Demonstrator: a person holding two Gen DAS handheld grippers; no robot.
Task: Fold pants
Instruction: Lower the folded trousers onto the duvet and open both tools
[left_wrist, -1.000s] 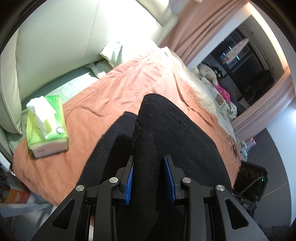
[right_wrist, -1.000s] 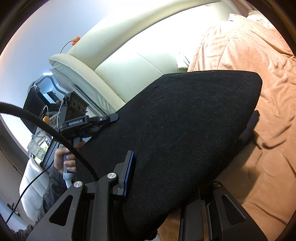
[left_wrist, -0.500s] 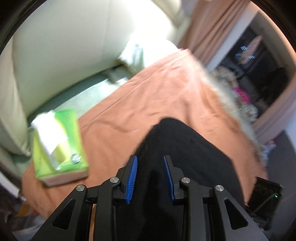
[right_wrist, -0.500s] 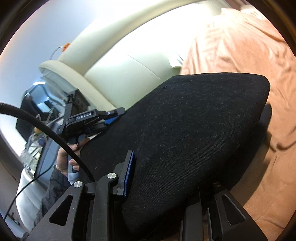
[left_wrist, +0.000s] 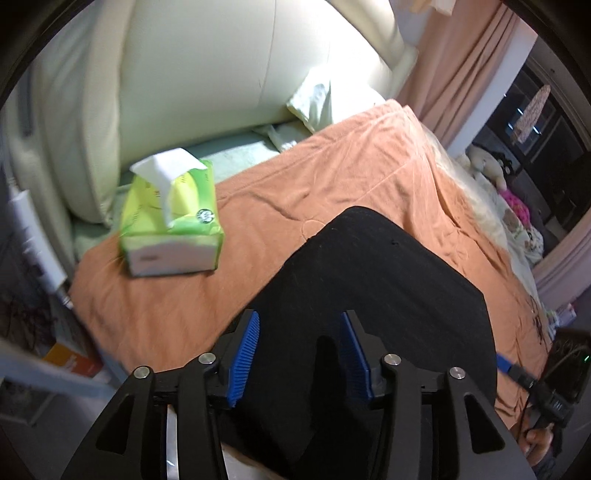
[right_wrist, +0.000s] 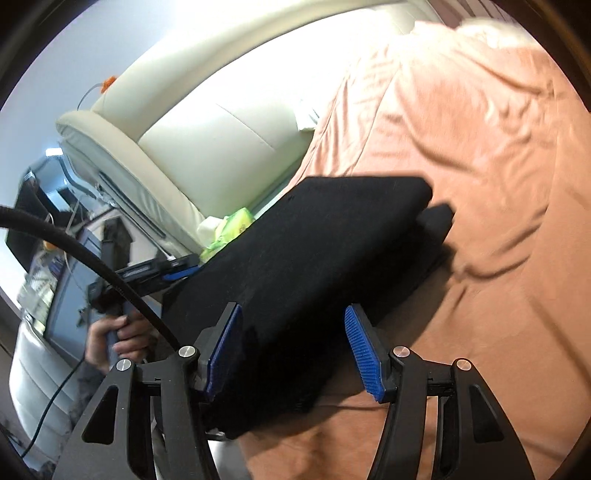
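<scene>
Pants (left_wrist: 369, 295) lie folded on the orange blanket (left_wrist: 332, 177), right of the tissue box (left_wrist: 173, 221). Left gripper (left_wrist: 299, 354) and right gripper (right_wrist: 291, 354) both gape wide, releasing. Next probably 1 more fold, needing fresh grips.

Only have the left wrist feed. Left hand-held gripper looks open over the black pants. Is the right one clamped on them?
Observer: No. The right hand-held gripper is open, with its pads on either side of the pants' near edge and not pinching.
Operator: Is the fold square at the far end?
Observer: Not quite. From the right wrist view, a lower layer sticks out past the top fold there.
</scene>
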